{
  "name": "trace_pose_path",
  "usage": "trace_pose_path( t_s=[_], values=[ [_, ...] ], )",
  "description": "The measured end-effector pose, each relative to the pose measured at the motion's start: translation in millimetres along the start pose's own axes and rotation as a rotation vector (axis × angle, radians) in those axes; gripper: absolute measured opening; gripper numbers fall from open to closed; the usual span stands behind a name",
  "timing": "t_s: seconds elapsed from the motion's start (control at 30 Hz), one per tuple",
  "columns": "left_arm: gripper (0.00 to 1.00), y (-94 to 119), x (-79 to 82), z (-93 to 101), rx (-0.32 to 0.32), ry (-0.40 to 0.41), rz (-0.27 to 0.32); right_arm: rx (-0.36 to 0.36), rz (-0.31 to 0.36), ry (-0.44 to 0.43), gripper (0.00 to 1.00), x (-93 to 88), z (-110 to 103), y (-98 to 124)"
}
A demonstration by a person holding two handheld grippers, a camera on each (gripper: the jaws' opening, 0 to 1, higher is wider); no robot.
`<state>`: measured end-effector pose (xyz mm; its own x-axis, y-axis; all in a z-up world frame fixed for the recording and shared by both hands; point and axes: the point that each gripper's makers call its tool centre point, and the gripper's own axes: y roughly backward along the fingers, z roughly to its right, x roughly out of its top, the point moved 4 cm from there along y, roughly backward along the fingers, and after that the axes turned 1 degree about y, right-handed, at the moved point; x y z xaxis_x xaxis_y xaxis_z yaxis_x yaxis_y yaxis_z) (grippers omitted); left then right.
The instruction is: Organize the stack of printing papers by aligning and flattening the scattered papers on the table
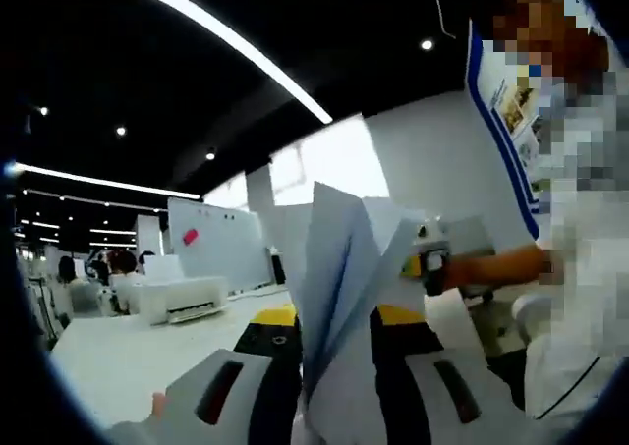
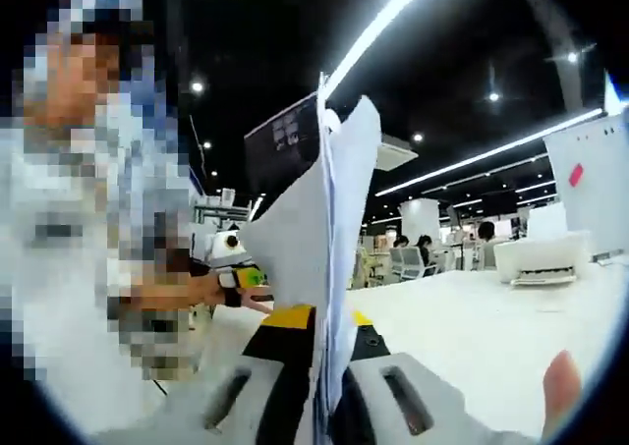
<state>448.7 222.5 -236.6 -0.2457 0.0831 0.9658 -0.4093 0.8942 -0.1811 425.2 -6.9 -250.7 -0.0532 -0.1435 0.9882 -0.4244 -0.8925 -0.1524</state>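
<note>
Clamping on a stack of printing papers (image 1: 339, 298), the left gripper (image 1: 339, 406) is holding the sheets upright between its two jaws, and the sheets are fanning apart a little at their upper edges. In the right gripper view, the right gripper (image 2: 322, 396) is also pressing its jaws together on the printing papers (image 2: 319, 219), which are standing on edge and rising above the black and yellow jaws. The papers are lifted off the white worktop (image 1: 128, 352), which is lying behind and below them. In the left gripper view, the right gripper (image 1: 432, 260) is appearing just beside the right edge of the papers, with a person's forearm (image 1: 501, 263) behind it. In the right gripper view, the left gripper (image 2: 241, 276) is showing to the left of the papers, held by a hand (image 2: 182, 290). Farther out on the worktop, a white printer (image 1: 182, 298) is sitting well apart from the papers, and a whiteboard (image 1: 216, 239) with a pink note (image 1: 190, 236) is standing behind it. Long ceiling lights (image 1: 231, 42) are shining overhead.
</note>
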Motion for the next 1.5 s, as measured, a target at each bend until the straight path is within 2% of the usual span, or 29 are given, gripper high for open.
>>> trace_pose_path(
  t_s=[0.03,0.07,0.1,0.13,0.17,0.27,0.33,0.37,0.43,0.47,0.5,0.53,0.57,0.67,0.7,0.77,0.83,0.87,0.97,1.03,1.07,1.13,1.2,1.3,1.33,1.4,1.43,1.47,1.5],
  values=[
    [0.29,-5,-1.5,-8.9,0.053,0.006,-0.008,-0.051,-0.007,-0.042,0.1,-1.9,9,0],
    [0.29,-8,-0.8,-9.2,0.035,0.002,0.002,-0.075,-0.001,-0.074,0.2,-2.7,13,1],
    [0.29,-12,-0.2,-14.2,0.049,0.012,0.011,-0.098,0.012,-0.092,0.23,-2.1,18,2],
    [0.29,-15,-0.1,-17.3,0.061,0.03,0.008,-0.115,0.011,-0.112,0.21,-2.6,20,4],
    [0.28,-18,-0.4,-16.9,0.052,0.028,0.009,-0.112,0.017,-0.108,0.2,-1.9,21,5],
    [0.28,-26,-1.6,-17.8,0.068,0.032,0.012,-0.17,0.024,-0.087,0.21,1.2,26,8],
    [0.15,-32,-1.7,-21.4,0.097,0.056,0.006,-0.189,0.018,-0.081,0.11,3.6,27,7],
    [0.13,-36,-0.9,-22.1,0.086,0.059,0.0,-0.184,0.017,-0.072,0.07,6.6,26,6],
    [0.13,-42,0.9,-23.6,0.09,0.078,-0.012,-0.177,0.025,-0.065,0.11,14.7,24,4],
    [0.15,-45,3.3,-25.0,0.1,0.072,-0.011,-0.184,0.044,-0.067,0.18,20.6,25,3],
    [0.18,-46,8.4,-26.6,0.104,0.056,0.015,-0.188,0.073,-0.047,0.23,25.4,27,4],
    [0.21,-44,9.7,-28.1,0.105,0.073,0.047,-0.198,0.07,-0.044,0.23,22.0,28,7],
    [0.21,-41,7.8,-28.2,0.111,0.096,0.06,-0.209,0.05,-0.04,0.18,14.8,29,11],
    [0.15,-35,0.4,-16.9,0.086,0.1,0.06,-0.148,0.036,-0.022,0.0,5.9,15,14],
    [0.12,-33,1.8,-7.6,0.061,0.08,0.071,-0.139,0.043,-0.009,0.0,6.9,8,12],
    [0.13,-30,3.0,-2.3,0.047,0.057,0.075,-0.103,0.068,0.033,0.02,11.3,0,11],
    [0.09,-27,3.6,-1.4,0.026,0.053,0.071,-0.064,0.054,0.045,0.0,10.7,-8,9],
    [0.07,-26,3.7,-1.4,0.025,0.054,0.069,-0.072,0.059,0.039,0.0,11.5,-7,9],
    [0.06,-25,15.5,-4.3,0.013,0.094,0.119,-0.039,0.091,0.112,0.0,25.8,-10,3],
    [0.06,-27,26.8,-6.3,-0.009,0.071,0.161,-0.034,0.103,0.131,0.0,37.9,-9,1],
    [0.06,-28,32.1,-9.1,0.002,0.049,0.162,-0.047,0.098,0.155,0.0,43.6,-5,-1],
    [0.07,-30,33.9,-10.4,0.009,0.033,0.153,-0.081,0.069,0.199,0.0,46.2,2,-3],
    [0.08,-33,33.9,-14.2,0.039,-0.066,0.088,-0.091,0.051,0.225,0.0,47.1,8,-8],
    [0.09,-31,21.6,-17.7,0.046,-0.096,-0.006,-0.09,0.039,0.193,0.0,42.2,16,-8],
    [0.09,-30,16.5,-12.9,0.031,-0.099,-0.029,-0.094,0.035,0.189,0.0,37.9,15,-7],
    [0.1,-29,11.2,-11.8,0.031,-0.102,-0.027,-0.086,0.047,0.189,0.0,31.4,14,-5],
    [0.15,-28,6.5,-12.3,0.032,-0.108,-0.031,-0.081,0.055,0.191,0.02,27.0,15,-4],
    [0.21,-27,1.7,-17.1,0.061,-0.077,-0.042,-0.079,0.065,0.181,0.09,25.1,15,-3],
    [0.26,-26,-2.2,-19.7,0.074,-0.024,-0.042,-0.087,0.069,0.129,0.18,20.1,17,-1]
  ],
)
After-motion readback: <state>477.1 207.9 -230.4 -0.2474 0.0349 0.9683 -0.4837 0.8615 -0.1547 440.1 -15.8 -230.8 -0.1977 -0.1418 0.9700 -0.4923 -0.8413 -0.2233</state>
